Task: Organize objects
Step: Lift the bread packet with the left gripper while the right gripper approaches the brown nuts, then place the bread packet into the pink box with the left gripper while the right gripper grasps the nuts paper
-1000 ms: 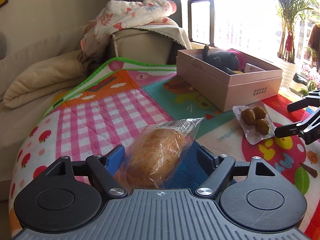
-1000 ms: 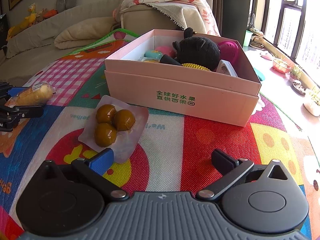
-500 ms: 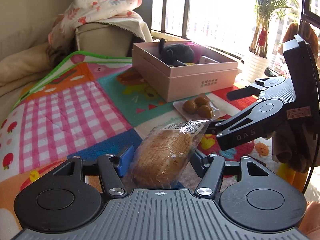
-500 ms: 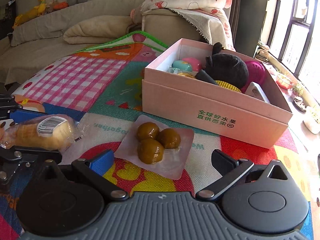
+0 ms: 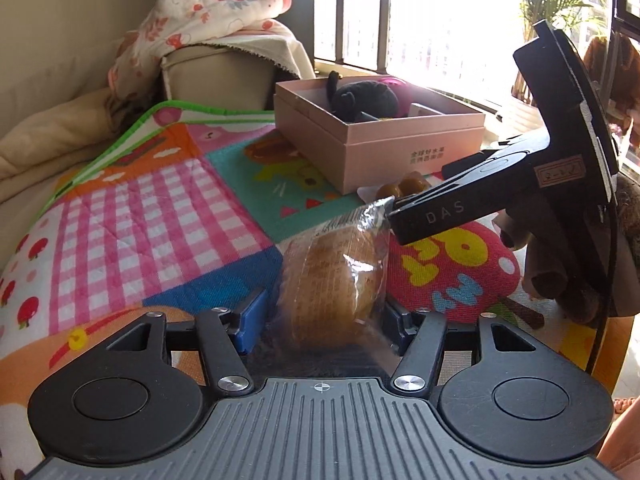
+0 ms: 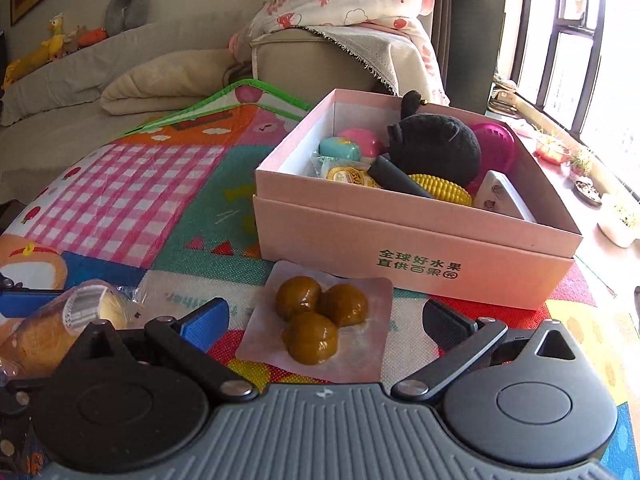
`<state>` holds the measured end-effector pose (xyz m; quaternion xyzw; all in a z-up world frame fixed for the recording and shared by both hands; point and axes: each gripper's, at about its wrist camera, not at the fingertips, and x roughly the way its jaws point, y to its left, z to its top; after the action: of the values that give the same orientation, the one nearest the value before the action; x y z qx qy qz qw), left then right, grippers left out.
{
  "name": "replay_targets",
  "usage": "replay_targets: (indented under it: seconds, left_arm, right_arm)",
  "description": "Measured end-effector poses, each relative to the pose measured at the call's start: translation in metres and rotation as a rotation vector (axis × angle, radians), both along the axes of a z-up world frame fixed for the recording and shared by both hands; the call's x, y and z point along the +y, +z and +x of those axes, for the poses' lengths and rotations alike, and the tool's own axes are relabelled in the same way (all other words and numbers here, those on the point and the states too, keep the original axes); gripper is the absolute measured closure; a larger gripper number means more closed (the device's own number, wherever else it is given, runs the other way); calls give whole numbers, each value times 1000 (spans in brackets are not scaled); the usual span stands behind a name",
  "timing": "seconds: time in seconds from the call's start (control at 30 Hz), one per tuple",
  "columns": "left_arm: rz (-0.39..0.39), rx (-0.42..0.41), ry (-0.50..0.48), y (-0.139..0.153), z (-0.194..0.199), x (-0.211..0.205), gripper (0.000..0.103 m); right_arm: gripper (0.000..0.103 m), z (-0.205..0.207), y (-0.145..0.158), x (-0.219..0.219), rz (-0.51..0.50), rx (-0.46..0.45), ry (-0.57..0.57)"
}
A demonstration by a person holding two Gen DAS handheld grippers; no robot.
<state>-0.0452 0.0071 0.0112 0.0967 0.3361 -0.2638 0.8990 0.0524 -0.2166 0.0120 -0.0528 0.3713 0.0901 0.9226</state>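
Nearest to us, our left hand-held gripper (image 5: 322, 322) has its fingers closed against both sides of a wrapped bread roll (image 5: 334, 284), holding it above the colourful play mat (image 5: 160, 216). The sealed end of the wrapper appears to touch the tip of our right hand-held gripper (image 5: 394, 216), though the glare makes that hard to confirm. From the right wrist view, our right hand-held gripper (image 6: 324, 316) stands wide open with nothing between its fingers; just beyond them lies a clear pack of three brown glazed balls (image 6: 316, 320) flat on the mat. Right behind the pack sits the open pink box (image 6: 416, 256), which holds a black plush toy (image 6: 436, 148), a yellow toy corn cob (image 6: 440, 190) and other small items. Farther back, a beige sofa (image 6: 312, 56) carries a floral blanket (image 6: 344, 0).
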Motion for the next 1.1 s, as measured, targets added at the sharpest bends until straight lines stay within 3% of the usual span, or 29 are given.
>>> replay_targets:
  seconds: [0.13,0.23,0.4,0.47,0.6,0.77,0.97,1.0,1.1]
  left_arm:
    - [-22,-2,15,-1,-2,6,40]
    - [-31,-8,30,0,-2,6,41]
    - [-85,-26,47,9,-5,7,53]
    - [-134,-26,37,17,-6,7,53]
    - [-158,-84,10,40,-3,-8,54]
    - [-254,-174,-19,93,30,-41,54]
    - [-386,-245,82,126,88,-84,52]
    - [-388,-262,74,125,97,-95,51]
    - [-297,-177,71,107,124,-120,51]
  right_arm:
    - [23,-7,4,3,4,2,38]
    - [24,-27,9,-3,-19,-24,31]
    - [24,-70,30,-30,-11,-84,42]
    - [24,-83,37,-40,-14,-109,29]
    - [24,-107,51,-61,-14,-165,-15]
    - [24,-123,63,-80,19,-238,-64]
    - [23,-131,63,-93,56,-278,-94]
    - [23,-130,62,-95,60,-276,-99]
    - [23,-126,58,-103,74,-264,-119]
